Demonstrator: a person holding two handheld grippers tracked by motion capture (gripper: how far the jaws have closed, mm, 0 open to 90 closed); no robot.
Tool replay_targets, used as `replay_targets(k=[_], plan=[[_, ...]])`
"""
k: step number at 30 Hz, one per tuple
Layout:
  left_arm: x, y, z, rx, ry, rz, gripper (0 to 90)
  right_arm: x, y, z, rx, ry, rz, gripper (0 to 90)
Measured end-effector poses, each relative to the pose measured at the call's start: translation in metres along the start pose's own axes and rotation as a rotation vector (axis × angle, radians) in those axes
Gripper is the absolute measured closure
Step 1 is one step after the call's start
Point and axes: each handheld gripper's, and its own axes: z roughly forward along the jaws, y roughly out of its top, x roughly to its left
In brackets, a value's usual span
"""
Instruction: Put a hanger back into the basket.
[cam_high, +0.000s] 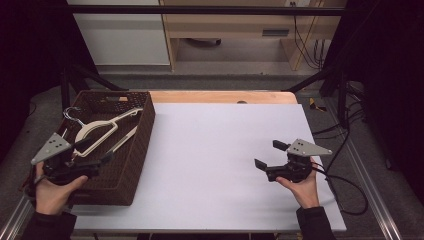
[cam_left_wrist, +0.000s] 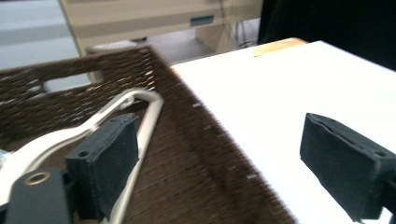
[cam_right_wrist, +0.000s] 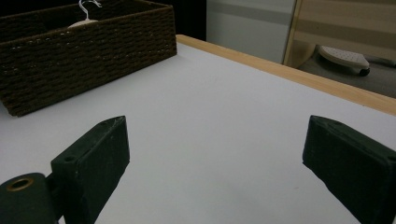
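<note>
**Hanger in the basket, both grippers empty**

High view: the cream plastic clothes hanger (cam_high: 100, 131) with its metal hook lies inside the dark brown woven rectangular basket (cam_high: 141, 131) at the left edge of the white table top (cam_high: 220, 150), its hook toward the far left corner. Your left gripper (cam_high: 102, 159) sits over the near part of the basket, your hand at the near left corner, the jaws pointing right and slightly away. Nothing is in them, so by my reading the pick-up is not yet done: you have reached the basket but have no grip on the hanger. Your right gripper (cam_high: 267, 155) rests low over the table near the right edge, well apart from the basket, jaws aimed left, your palm under it.

Left gripper view: your left gripper (cam_left_wrist: 219, 158) is spread wide. One jaw stands over the basket's inside, just beside the hanger (cam_left_wrist: 140, 100) bar; whether it touches the bar I cannot tell. The other jaw hangs out over the table top (cam_left_wrist: 289, 84), so the jaws straddle the basket (cam_left_wrist: 201, 149) wall.

Right gripper view: your right gripper (cam_right_wrist: 215, 149) is also wide open and holds nothing, bare table (cam_right_wrist: 210, 102) between its jaws. The basket (cam_right_wrist: 88, 51) sits far off, the hanger (cam_right_wrist: 86, 18) hook peeking above its rim.
</note>
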Motion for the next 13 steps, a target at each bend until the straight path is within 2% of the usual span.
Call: replay_targets(k=[4, 6, 10, 13], plan=[[-0.017, -0.005, 0.008, -0.015, -0.053, 0.021, 7.6, -0.001, -0.002, -0.004, -0.013, 0.000, 0.015, 6.4], [-0.023, -0.009, 0.014, 0.000, -0.066, 0.034, 6.5, -0.002, -0.003, -0.006, -0.021, -0.006, 0.023, 6.1], [-0.030, -0.016, 0.022, 0.012, -0.074, 0.035, 5.7, -0.005, -0.005, -0.011, -0.031, -0.016, 0.032, 5.6], [-0.033, -0.020, 0.025, 0.028, -0.066, 0.053, 5.2, -0.006, -0.006, -0.014, -0.035, -0.023, 0.041, 5.4]])
